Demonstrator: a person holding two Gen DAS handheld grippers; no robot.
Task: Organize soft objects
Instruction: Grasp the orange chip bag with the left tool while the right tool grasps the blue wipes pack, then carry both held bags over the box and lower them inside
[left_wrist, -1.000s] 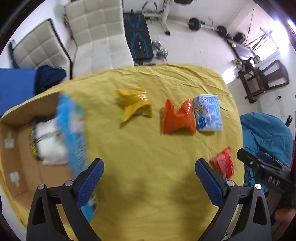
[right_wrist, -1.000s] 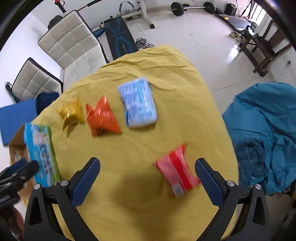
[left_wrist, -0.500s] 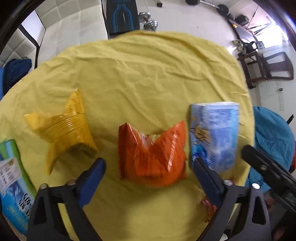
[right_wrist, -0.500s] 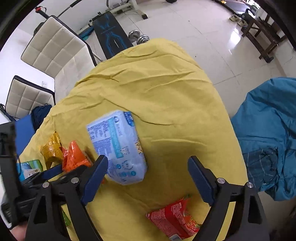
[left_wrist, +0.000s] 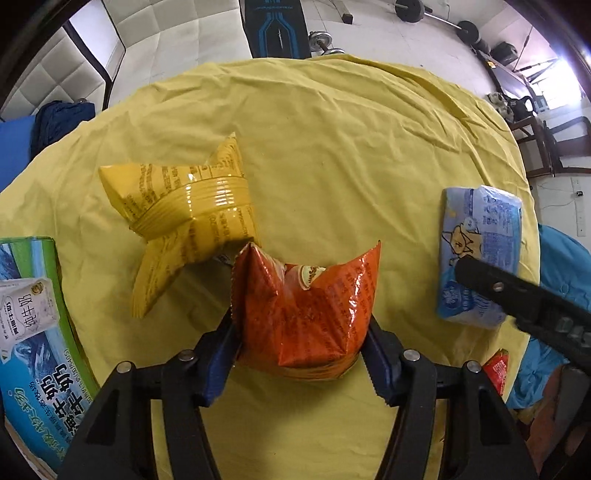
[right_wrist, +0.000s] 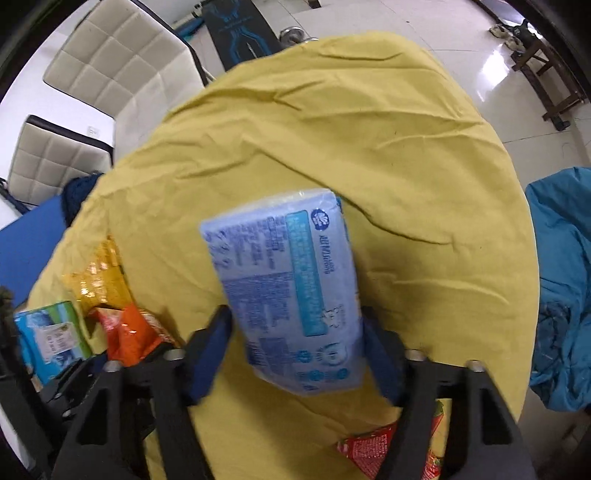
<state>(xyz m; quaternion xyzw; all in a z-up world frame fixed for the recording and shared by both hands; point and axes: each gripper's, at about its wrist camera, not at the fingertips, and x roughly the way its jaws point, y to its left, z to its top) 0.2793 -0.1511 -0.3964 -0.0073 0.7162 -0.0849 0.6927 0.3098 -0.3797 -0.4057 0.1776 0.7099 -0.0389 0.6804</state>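
Gym room w/ white padded chairs (right_wrist: 110, 66) behind; round table (left_wrist: 332, 129) under a wrinkled yellow cloth. Yellow snack bag (left_wrist: 184, 214) lies touching my orange snack bag (left_wrist: 306, 314); milk carton box (left_wrist: 33, 343) at table's left edge, red packet (right_wrist: 373, 450) near the front edge. My left hand-held gripper (left_wrist: 301, 354) reaches forward, blue pads pinching the crinkly orange bag's sides. My right hand-held gripper (right_wrist: 295, 350) clamps the soft blue tissue pack (right_wrist: 291, 288), tilted over the cloth.
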